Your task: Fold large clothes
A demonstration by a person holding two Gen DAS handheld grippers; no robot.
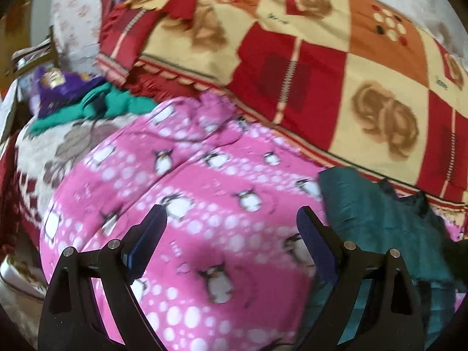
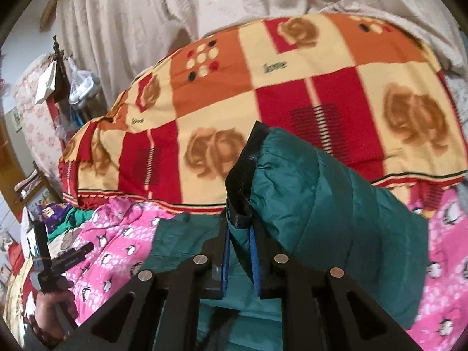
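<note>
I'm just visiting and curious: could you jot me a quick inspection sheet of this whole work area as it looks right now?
Surface: bed under a pink penguin blanket, with a red and cream checked blanket behind it.
Job's things: teal padded jacket, partly lifted.
Clutter: purple and green clothes heaped at the far left.
Grippers: left gripper open above the pink blanket, holding nothing; right gripper shut on the jacket's edge.
Cables: nothing seen.
Surroundings: pale curtain, bags hanging on a post; a person's hand holds the left gripper.
</note>
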